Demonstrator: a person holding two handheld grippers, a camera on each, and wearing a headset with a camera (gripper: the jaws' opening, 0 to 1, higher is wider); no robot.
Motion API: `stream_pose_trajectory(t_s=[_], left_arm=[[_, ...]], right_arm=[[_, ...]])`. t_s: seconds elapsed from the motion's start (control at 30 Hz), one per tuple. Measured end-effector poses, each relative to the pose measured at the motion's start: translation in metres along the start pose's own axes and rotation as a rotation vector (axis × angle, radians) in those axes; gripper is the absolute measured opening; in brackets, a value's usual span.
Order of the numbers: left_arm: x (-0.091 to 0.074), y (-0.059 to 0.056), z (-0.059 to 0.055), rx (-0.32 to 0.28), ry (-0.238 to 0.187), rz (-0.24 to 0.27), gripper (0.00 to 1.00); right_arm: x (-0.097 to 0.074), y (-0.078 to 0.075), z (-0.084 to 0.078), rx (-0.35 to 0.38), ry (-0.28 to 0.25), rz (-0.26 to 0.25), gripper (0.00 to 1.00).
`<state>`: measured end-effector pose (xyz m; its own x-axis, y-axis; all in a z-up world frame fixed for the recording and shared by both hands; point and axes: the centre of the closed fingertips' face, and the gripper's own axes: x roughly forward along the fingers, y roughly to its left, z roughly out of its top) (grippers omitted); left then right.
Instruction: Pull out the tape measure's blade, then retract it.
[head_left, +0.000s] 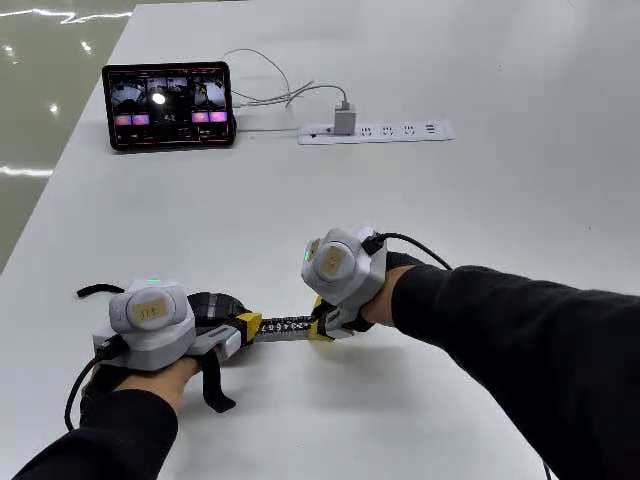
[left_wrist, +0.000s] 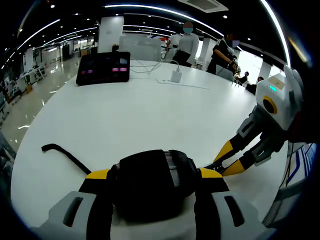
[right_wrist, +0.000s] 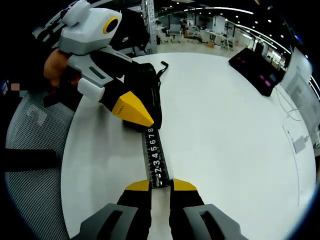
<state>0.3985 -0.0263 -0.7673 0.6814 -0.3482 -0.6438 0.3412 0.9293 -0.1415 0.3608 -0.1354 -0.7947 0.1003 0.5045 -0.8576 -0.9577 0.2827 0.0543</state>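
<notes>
The black tape measure case (head_left: 213, 304) rests on the white table (head_left: 420, 200), and my left gripper (head_left: 240, 325) is shut around it. In the left gripper view the case (left_wrist: 152, 182) sits between my yellow-tipped fingers (left_wrist: 97, 174). A short length of the numbered blade (head_left: 285, 326) is drawn out to the right. My right gripper (head_left: 322, 328) is shut on its end. The right gripper view has the blade (right_wrist: 155, 155) running from the case (right_wrist: 145, 90) down to my own gripper (right_wrist: 160, 186). My right gripper (left_wrist: 229, 161) enters the left gripper view from the right.
A tablet (head_left: 168, 104) with a lit screen stands at the back left. A white power strip (head_left: 375, 131) with a charger (head_left: 344, 120) and cables lies behind the middle. A black strap (head_left: 100, 290) trails left of the case. People stand far behind the table (left_wrist: 187, 45).
</notes>
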Motion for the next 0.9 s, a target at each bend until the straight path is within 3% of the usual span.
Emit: stream_pose_trajectory(t_s=[0.9], left_arm=[[-0.0013, -0.0012, 0.0012, 0.004, -0.003, -0.021, 0.61]], right_arm=[[0.0058, 0.0046, 0.0090, 0.016, -0.020, -0.001, 0.09]])
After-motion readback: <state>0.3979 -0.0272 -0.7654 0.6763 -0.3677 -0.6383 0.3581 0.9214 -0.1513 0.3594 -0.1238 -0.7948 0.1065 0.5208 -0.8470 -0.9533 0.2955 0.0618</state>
